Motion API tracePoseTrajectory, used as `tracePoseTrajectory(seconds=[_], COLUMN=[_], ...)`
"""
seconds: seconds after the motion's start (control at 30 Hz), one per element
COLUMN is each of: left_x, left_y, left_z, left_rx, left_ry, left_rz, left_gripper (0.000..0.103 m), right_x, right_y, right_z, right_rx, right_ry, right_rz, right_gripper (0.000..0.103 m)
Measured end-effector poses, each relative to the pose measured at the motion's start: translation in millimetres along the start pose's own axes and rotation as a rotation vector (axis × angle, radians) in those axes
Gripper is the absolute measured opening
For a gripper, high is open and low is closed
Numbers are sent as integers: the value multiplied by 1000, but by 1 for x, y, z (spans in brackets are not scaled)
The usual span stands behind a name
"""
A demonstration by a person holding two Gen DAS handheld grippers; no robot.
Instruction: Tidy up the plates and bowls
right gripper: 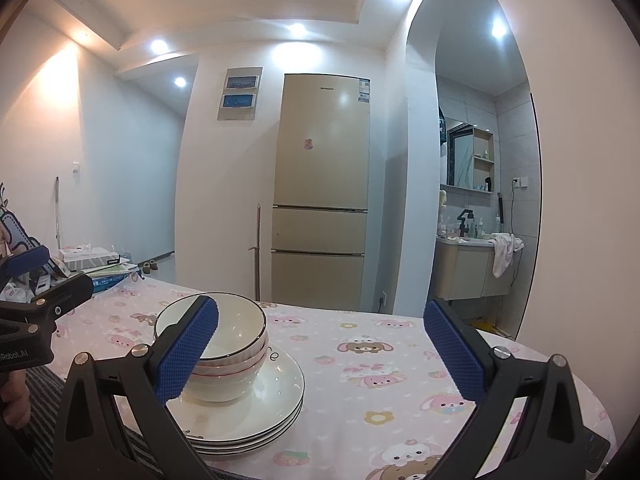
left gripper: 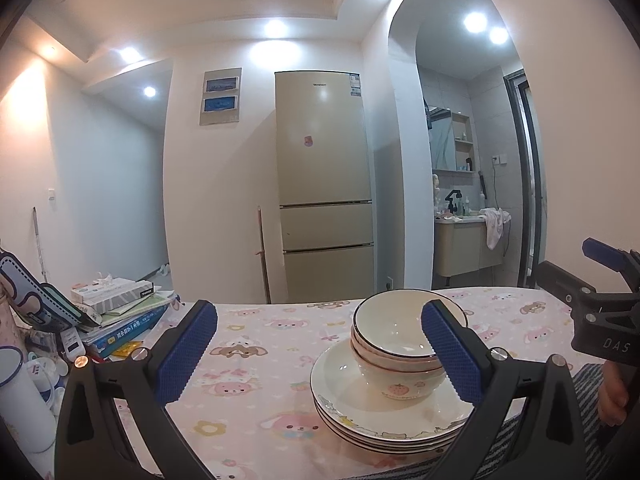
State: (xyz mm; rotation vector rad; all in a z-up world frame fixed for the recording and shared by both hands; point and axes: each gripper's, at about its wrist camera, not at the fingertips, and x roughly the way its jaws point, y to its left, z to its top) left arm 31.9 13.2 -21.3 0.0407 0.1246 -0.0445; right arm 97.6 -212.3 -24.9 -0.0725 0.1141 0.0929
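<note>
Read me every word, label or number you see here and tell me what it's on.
"DAS": on the black body of the right tool.
"nRobot.AI", cut off at the frame edge: on the left tool.
Brand name on the fridge: too small to read.
Sticker labels on the fridge's top corner: blurred.
Blue book cover text: not legible.
Tissue box print: unreadable.

Bowls (right gripper: 224, 344) part-hidden by finger (right gripper: 188, 352) (left one).

Tablecloth (right gripper: 400, 360) lies bare right of stacked dishes (right gripper: 236, 380); books (left gripper: 128, 316) crowd the left.
</note>
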Motion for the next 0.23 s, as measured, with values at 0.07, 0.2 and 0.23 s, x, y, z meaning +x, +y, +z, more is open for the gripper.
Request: tracePoseTrajectory(seconds=[0.07,0.2,0.23], left_x=[-1,-6,-6], left_y=[1,2,2], left_z=[0,-1,-1], left_rx=[-4,-1,3], left_ry=[-3,-23,-22], left_rz=[12,30,31], left_gripper=[103,103,103], right_x=[-3,-6,-5], right_y=[3,12,14], right_z=[0,0,0], right_rx=[-14,-60,-73], right_ry=[-6,-24,-16], right_rz=[-17,-12,-15], right_gripper=[103,103,103])
